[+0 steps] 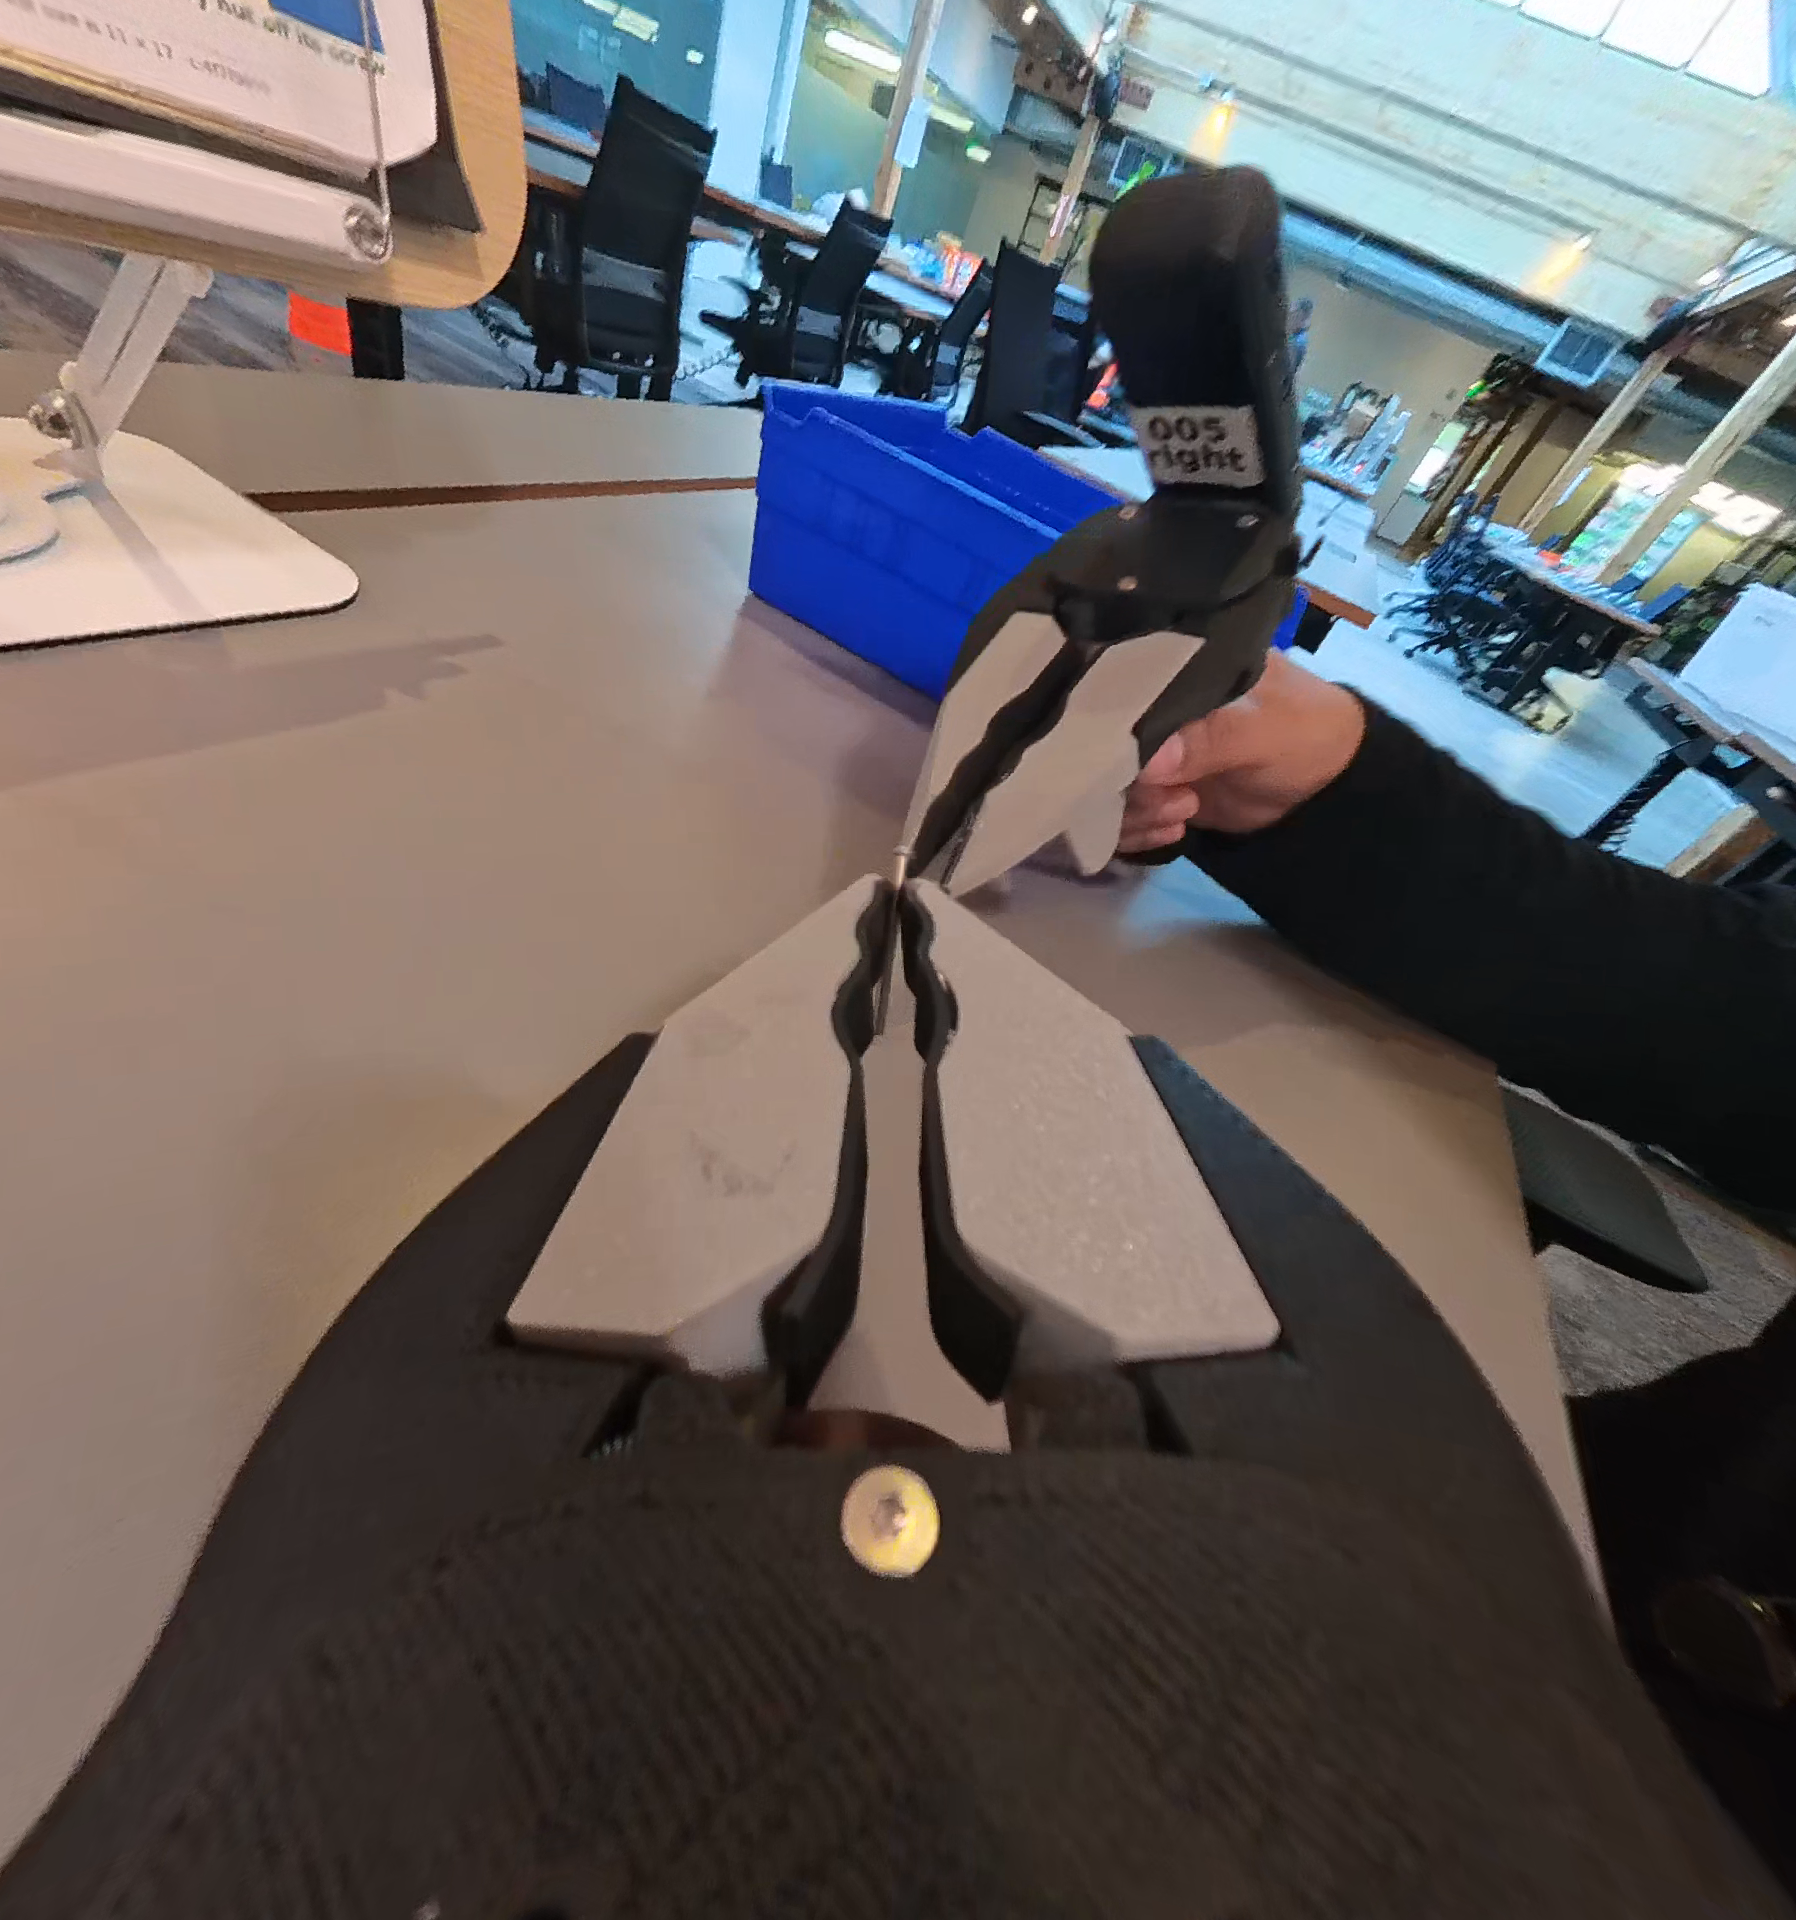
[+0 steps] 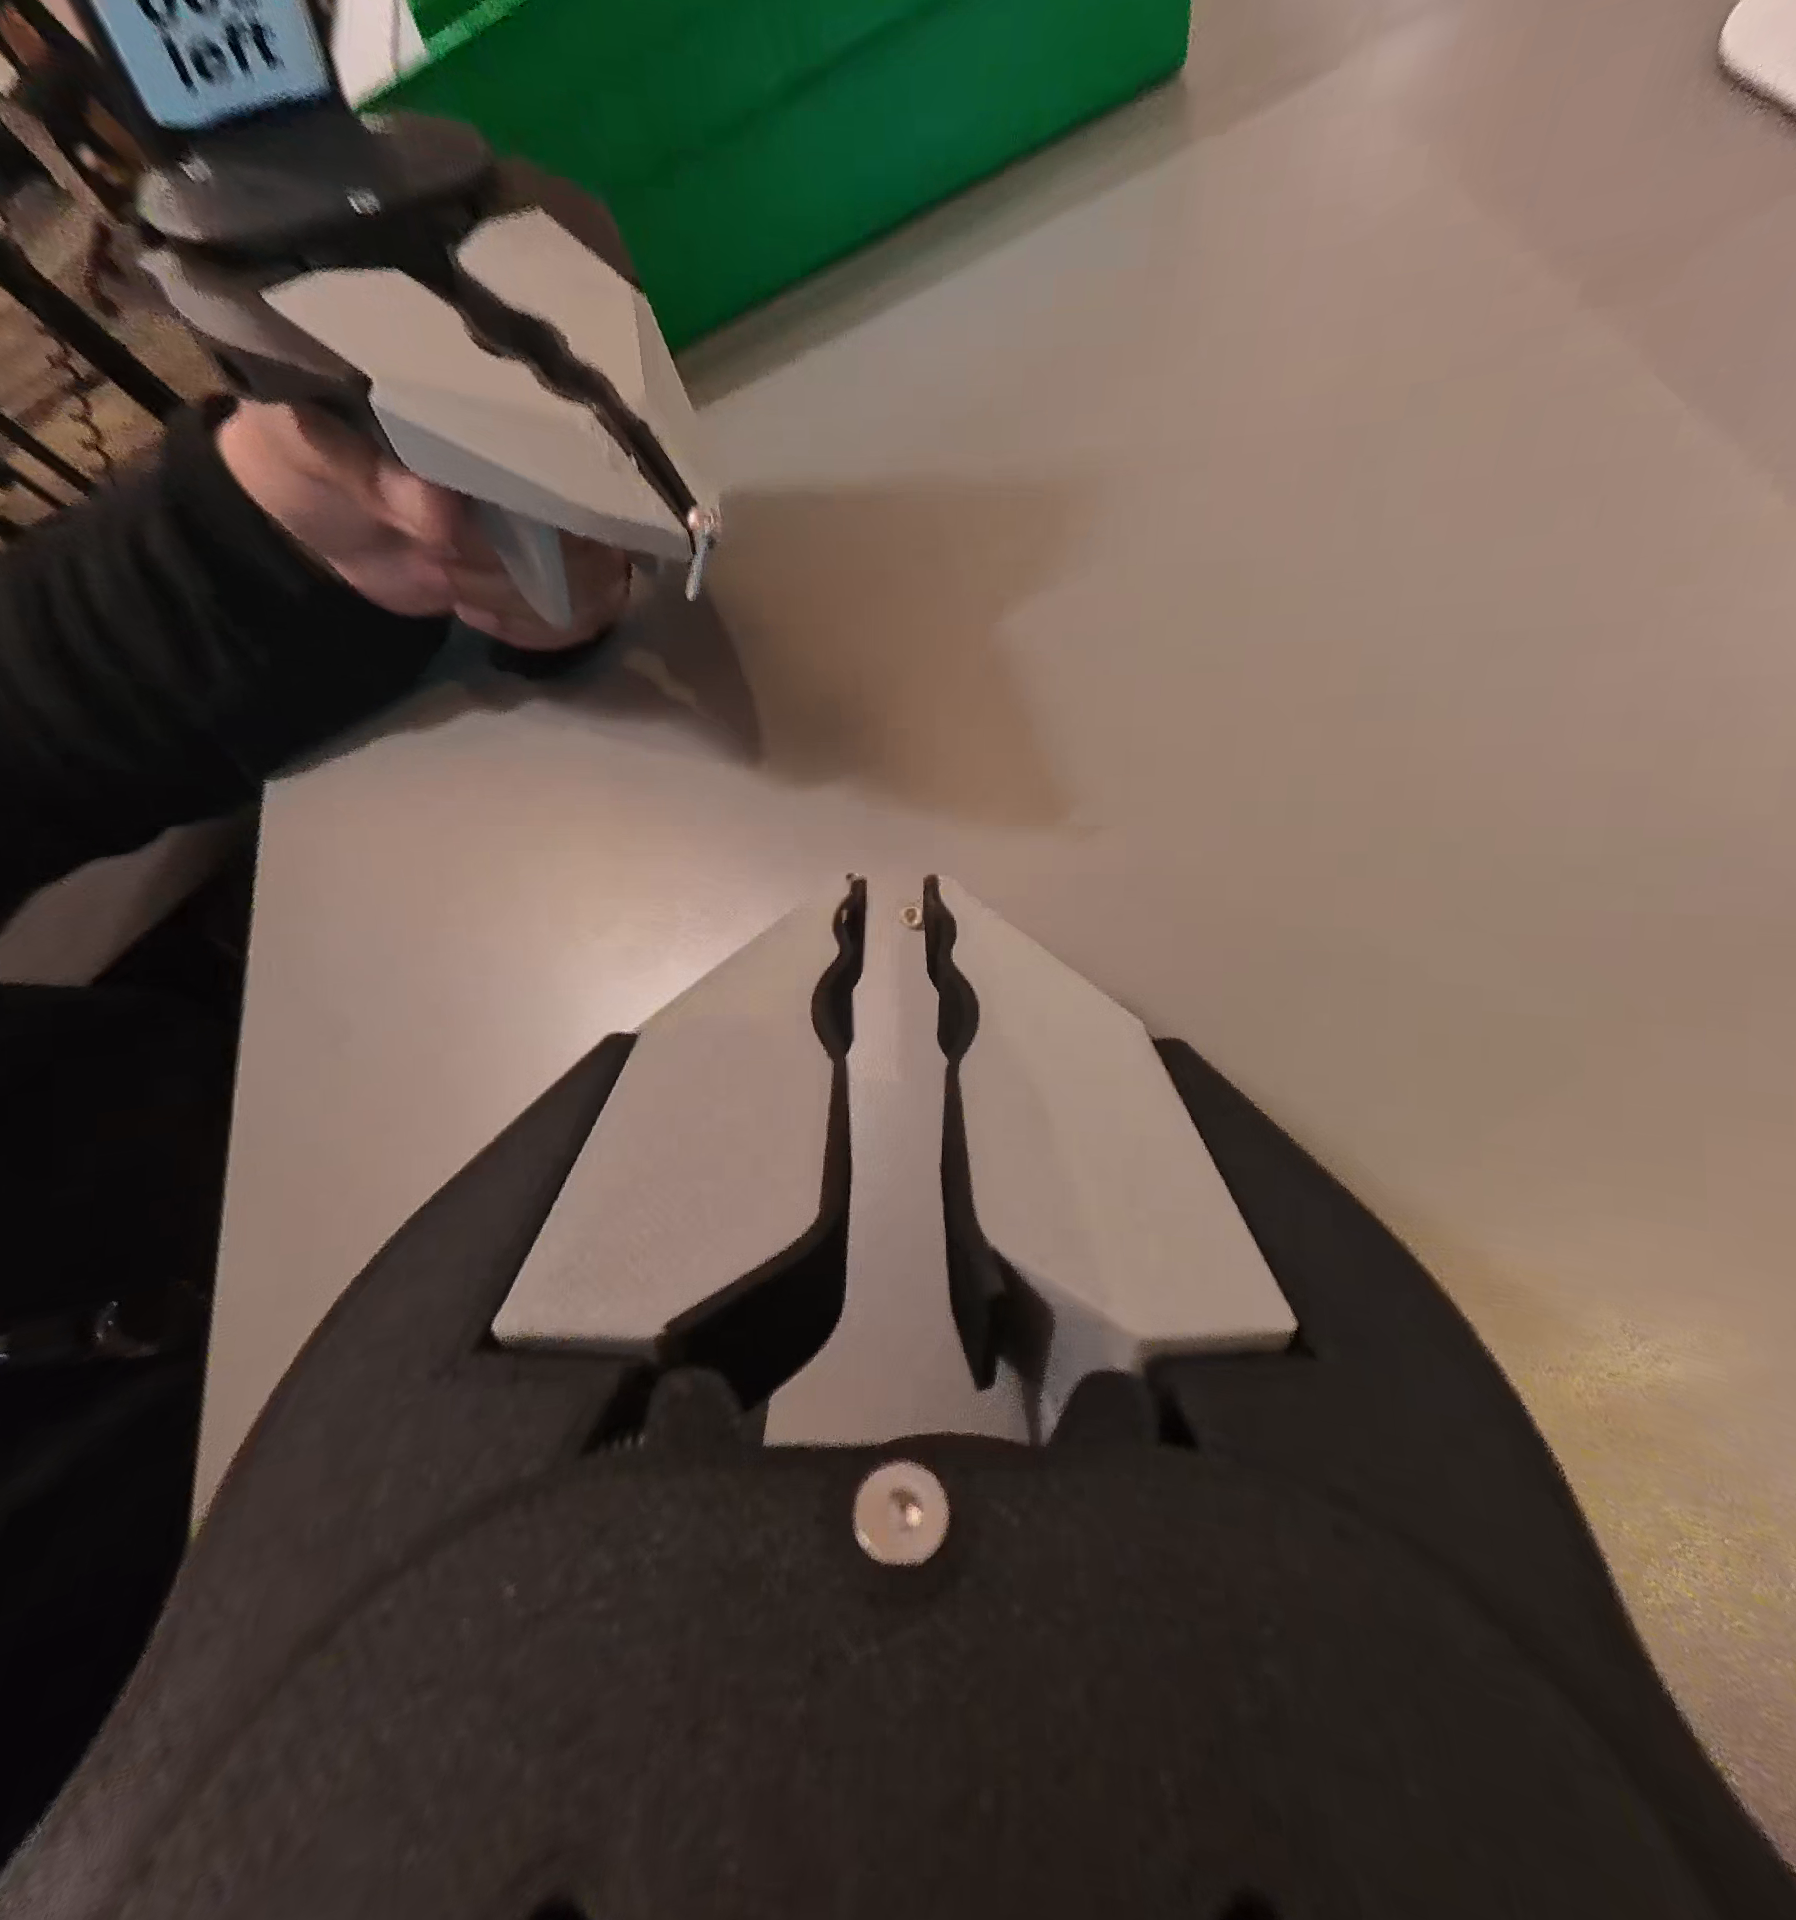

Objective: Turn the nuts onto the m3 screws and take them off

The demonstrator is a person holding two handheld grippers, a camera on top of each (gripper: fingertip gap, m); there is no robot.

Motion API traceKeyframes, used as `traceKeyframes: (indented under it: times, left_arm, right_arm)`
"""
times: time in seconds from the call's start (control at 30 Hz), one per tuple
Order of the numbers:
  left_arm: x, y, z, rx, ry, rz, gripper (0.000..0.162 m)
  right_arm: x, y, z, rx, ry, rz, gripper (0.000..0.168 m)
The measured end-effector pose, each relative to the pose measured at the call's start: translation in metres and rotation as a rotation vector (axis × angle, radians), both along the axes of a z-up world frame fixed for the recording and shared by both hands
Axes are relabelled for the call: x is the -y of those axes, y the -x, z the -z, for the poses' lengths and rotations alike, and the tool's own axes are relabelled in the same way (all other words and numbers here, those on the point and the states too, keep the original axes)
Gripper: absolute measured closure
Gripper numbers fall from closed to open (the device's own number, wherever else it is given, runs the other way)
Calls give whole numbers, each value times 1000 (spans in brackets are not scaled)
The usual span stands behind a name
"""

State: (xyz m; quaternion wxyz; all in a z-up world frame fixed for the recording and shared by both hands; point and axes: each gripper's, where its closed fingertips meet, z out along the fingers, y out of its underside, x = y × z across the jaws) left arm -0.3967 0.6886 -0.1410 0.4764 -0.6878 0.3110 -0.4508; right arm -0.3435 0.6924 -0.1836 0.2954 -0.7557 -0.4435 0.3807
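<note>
left gripper [image 1: 892,896]: we see jaws pinched on the screw [image 2: 702,556], shank hanging past the tips
right gripper [image 2: 889,891]: slightly spread, nut [image 2: 910,915] between tips, touching one
hands: both raised over the desk [image 2: 1289,644] near its front edge

Grey and black tools, bright bins

Both grippers, left gripper [image 1: 889,904] and right gripper [image 2: 889,899], have grey fingers, black bodies; blue bin [image 1: 873,520], green bin [image 2: 800,135], grey-beige table [image 2: 1289,623], silver screw [image 2: 700,561].

Relative to the table [image 1: 520,790]: a bin [image 1: 894,540] is set on it at the far edge. A stand [image 1: 94,520] is placed left of the bin, and a nut [image 2: 910,915] is seen on the table nearer its front edge.
</note>
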Motion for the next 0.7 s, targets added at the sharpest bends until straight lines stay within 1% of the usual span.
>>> traceKeyframes:
  times: [0.13,0.23,0.3,0.4,0.5,0.57,0.7]
  left_arm:
    - [9,-5,-19,131,10,56,162]
    - [15,-7,-34,257,46,101,162]
    - [16,-4,-42,307,39,104,162]
    - [15,0,-47,322,20,88,162]
    - [17,1,-52,354,18,96,162]
    - [17,0,-53,358,18,101,162]
    - [20,-2,-55,361,8,111,162]
  right_arm:
    - [12,17,-23,-155,1,-54,159]
    - [25,39,-31,-236,6,-104,157]
    - [34,52,-37,-290,17,-135,154]
    - [39,62,-49,-378,33,-149,154]
    - [31,62,-64,-474,39,-108,154]
    - [30,62,-68,-497,40,-107,154]
    - [34,71,-67,-486,20,-121,153]
